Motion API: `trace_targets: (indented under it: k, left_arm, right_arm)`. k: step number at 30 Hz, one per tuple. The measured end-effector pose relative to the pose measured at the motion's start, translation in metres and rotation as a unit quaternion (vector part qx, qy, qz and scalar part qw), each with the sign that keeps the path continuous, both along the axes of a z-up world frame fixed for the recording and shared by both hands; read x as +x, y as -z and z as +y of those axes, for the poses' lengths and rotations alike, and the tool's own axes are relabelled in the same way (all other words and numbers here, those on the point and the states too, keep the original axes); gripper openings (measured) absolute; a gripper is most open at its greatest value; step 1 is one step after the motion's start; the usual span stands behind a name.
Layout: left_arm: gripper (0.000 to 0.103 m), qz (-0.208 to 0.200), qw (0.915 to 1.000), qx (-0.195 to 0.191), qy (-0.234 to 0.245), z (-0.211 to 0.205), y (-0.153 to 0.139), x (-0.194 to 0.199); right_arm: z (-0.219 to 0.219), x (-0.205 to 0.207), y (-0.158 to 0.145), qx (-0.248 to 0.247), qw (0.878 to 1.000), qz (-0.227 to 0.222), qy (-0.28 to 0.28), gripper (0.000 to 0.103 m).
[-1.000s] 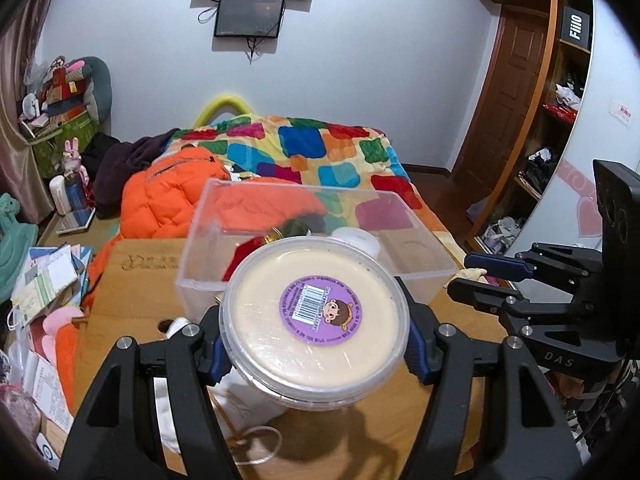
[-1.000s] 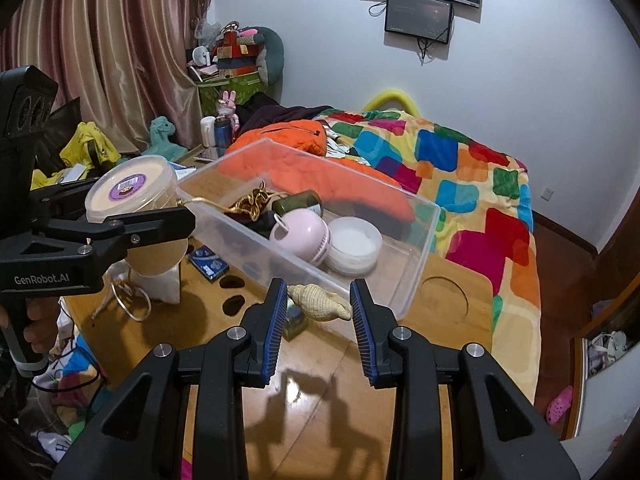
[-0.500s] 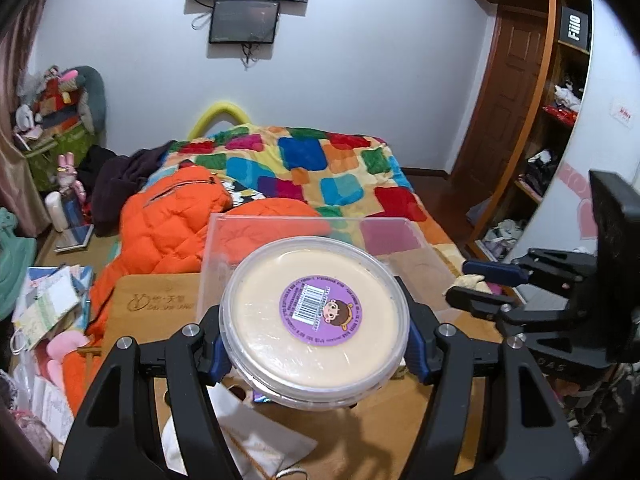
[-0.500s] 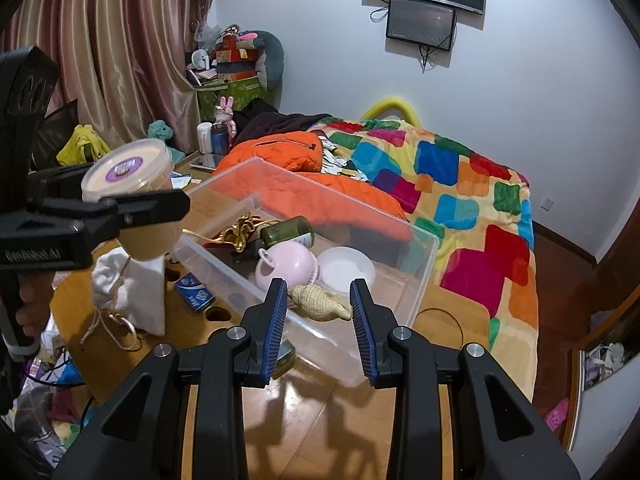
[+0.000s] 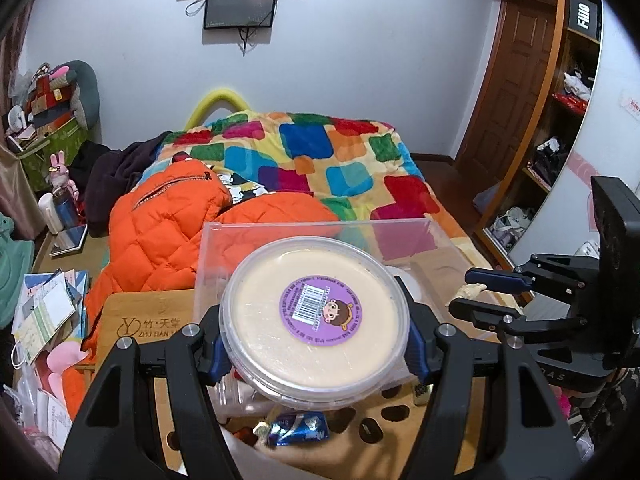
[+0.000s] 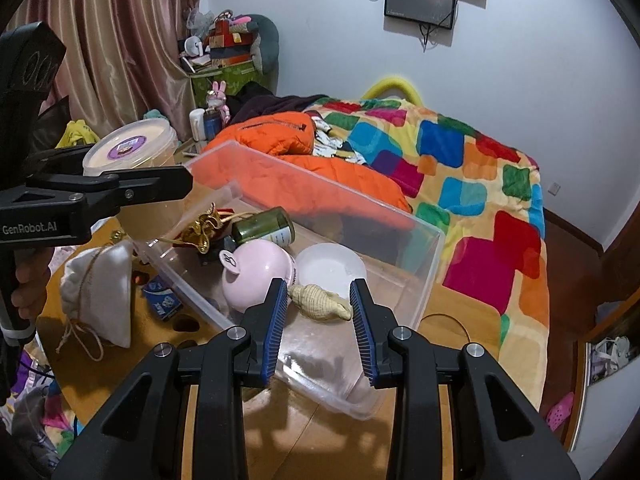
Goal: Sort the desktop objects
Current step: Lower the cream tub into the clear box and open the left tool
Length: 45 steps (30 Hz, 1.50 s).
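Both grippers have slid forward over the clear plastic bin [image 6: 404, 256] since a second ago: its near wall, once ahead of the right fingers, now sits beneath them, and the bin fills more of the left wrist view behind the tub.

Left gripper [image 5: 316, 332] is clamped on the round cream-lidded tub [image 5: 314, 320], blue pads [image 5: 416, 354] pressing its rim on both sides, purple barcode sticker facing up. From the right wrist view that tub hangs above the bin's far-left corner.

Right gripper [image 6: 320, 312] is pinching the pale seashell [image 6: 318, 300] crosswise between its fingertips, each end of the shell touching a ribbed pad. Just beyond the shell, inside the bin, sit a pink pig-shaped container [image 6: 258, 274], a white round dish [image 6: 332, 270], a dark green bottle [image 6: 266, 226] lying on its side, and a gold-and-red ornament [image 6: 202, 230]. Left of the bin on the wooden table [image 6: 460, 328] sits a white drawstring pouch [image 6: 104, 292], with a small blue packet [image 6: 162, 302] between them.
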<state>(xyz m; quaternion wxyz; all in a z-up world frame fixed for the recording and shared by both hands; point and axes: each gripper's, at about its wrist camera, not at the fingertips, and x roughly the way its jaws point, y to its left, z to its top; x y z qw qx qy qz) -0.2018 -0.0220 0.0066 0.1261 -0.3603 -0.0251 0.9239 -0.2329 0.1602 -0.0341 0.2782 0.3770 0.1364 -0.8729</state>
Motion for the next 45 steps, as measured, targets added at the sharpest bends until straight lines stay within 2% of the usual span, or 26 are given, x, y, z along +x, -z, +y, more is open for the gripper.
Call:
trace_targets:
  k: [12, 21, 38, 45]
  left_arm:
    - [0.066, -0.017, 0.9997, -0.010, 0.011, 0.010, 0.014, -0.018]
    - [0.066, -0.046, 0.9985, -0.022, 0.020, 0.019, 0.038, -0.026]
    - [0.066, -0.067, 0.9971, -0.027, 0.025, 0.023, 0.047, -0.029]
    - [0.071, -0.068, 0.9971, -0.026, 0.023, 0.021, 0.047, -0.029]
  right_arm:
    - [-0.006, -0.013, 0.013, 0.022, 1.000, -0.018, -0.002, 0.030]
    - [-0.010, -0.018, 0.021, 0.041, 0.999, -0.028, -0.007, 0.030]
    - [-0.014, -0.033, 0.031, 0.046, 0.998, -0.045, 0.006, 0.030]
    - [-0.014, -0.031, 0.030, 0.048, 0.998, -0.039, 0.010, 0.030]
